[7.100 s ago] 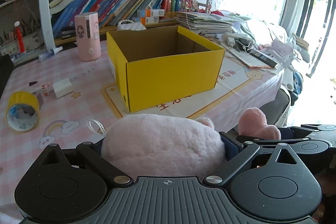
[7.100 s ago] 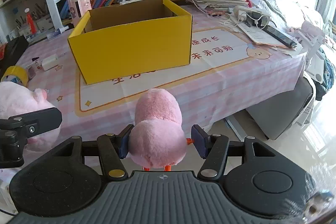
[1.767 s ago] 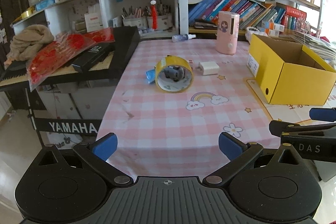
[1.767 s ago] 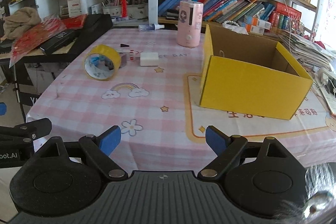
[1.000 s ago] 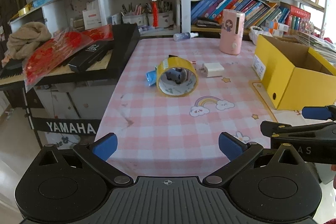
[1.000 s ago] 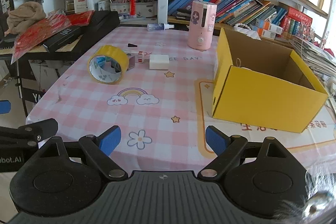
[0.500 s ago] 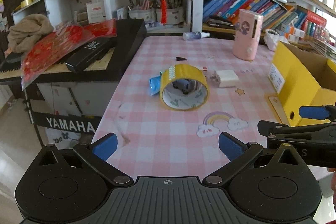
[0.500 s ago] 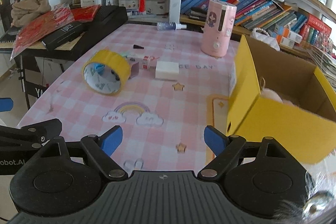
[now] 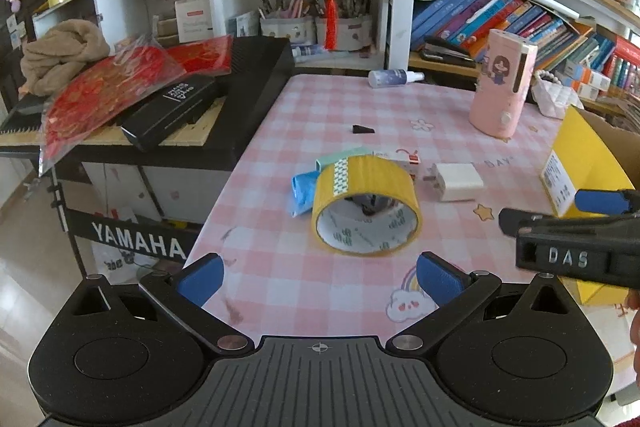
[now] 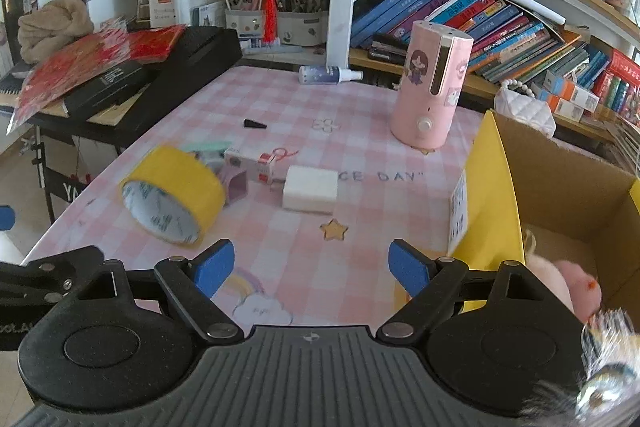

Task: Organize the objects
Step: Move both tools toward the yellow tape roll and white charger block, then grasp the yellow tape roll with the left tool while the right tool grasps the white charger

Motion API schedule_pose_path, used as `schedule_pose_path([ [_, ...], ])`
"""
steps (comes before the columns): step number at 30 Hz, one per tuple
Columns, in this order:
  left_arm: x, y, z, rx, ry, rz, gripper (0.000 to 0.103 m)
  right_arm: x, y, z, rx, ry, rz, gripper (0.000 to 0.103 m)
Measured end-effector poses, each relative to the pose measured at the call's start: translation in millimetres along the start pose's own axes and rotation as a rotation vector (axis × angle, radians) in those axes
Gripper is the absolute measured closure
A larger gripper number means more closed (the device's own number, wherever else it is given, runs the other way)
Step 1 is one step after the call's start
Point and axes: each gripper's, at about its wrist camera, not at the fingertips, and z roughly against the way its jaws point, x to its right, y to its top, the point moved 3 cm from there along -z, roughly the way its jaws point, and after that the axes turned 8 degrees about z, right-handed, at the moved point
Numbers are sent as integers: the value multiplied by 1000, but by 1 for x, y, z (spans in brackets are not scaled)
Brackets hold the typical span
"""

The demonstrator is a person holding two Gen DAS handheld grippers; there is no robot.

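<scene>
Between pickups, by the look of it: plush toy [image 10: 568, 275] already in the yellow box [image 10: 492, 203], loose items left on the desk [image 9: 400, 115]. Left hand-held gripper [image 9: 318, 277] wide open, empty, yellow tape roll [image 9: 366, 205] straight ahead, near the desk's left edge. Right hand-held gripper [image 10: 310, 263] open, empty, white charger block [image 10: 310, 189] ahead, box wall close on its right. Next, probably: advance, straddle, close. Bare cloth between.

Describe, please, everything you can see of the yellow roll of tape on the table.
The yellow tape roll is a wide ring of glossy yellow tape around a white printed cardboard core. It lies tilted on the pink checked tablecloth, its opening facing the cameras. A crumpled blue wrapper and small boxes crowd behind it, apparently touching. No gripper touches it.
</scene>
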Motion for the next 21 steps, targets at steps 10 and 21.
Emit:
schedule_pose_path([
  [10,11,8,-25,-39,-12,-14,0,18,24,-23,24,-28,-37,23],
  [21,26,10,-50,-77,-21,-48,0,27,43,-51,10,5,-63,23],
])
